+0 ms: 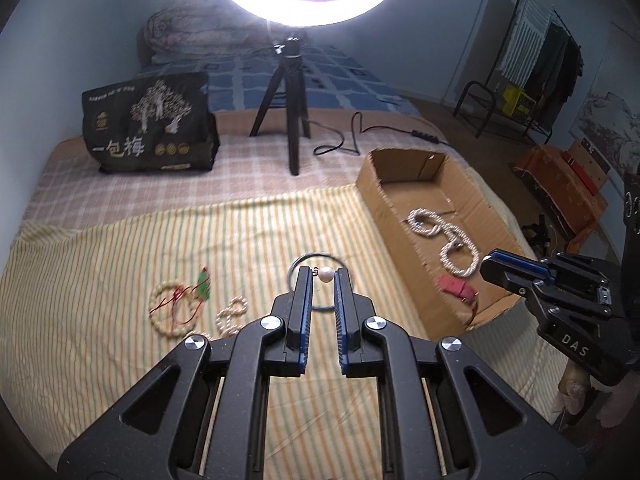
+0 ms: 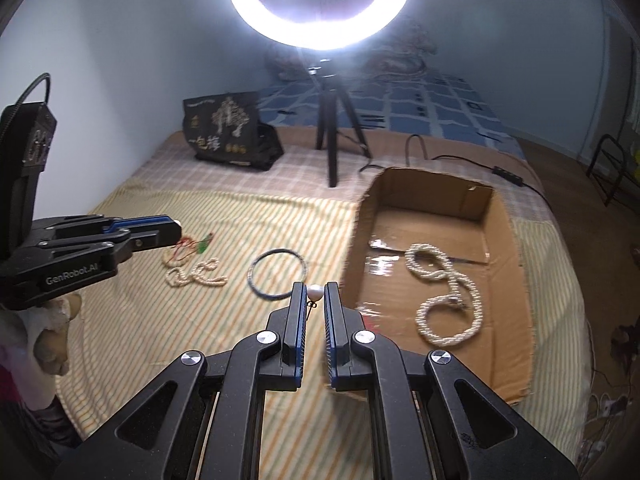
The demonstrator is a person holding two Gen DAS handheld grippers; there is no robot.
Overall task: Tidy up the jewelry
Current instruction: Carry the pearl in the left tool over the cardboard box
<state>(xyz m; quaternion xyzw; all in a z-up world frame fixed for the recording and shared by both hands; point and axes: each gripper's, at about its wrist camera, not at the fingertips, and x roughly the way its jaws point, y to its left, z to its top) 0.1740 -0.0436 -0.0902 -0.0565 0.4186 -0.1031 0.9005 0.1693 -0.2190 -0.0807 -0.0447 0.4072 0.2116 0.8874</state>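
Observation:
My left gripper (image 1: pixel 323 274) is shut on a white pearl earring (image 1: pixel 325 274), held above a dark bangle (image 1: pixel 316 258) on the striped cloth. My right gripper (image 2: pixel 315 292) is shut on another white pearl earring (image 2: pixel 315 292), close to the left wall of the cardboard box (image 2: pixel 356 248). A long pearl necklace (image 2: pixel 448 292) and a red item (image 1: pixel 456 286) lie in the box. On the cloth lie a bead bracelet with red cord and green charm (image 1: pixel 176 304) and a small pearl strand (image 1: pixel 232 314).
A ring light on a black tripod (image 1: pixel 288 108) stands behind the cloth, its cable (image 1: pixel 360 132) trailing right. A black printed bag (image 1: pixel 150 124) stands at the back left. The bed edge drops off right of the box.

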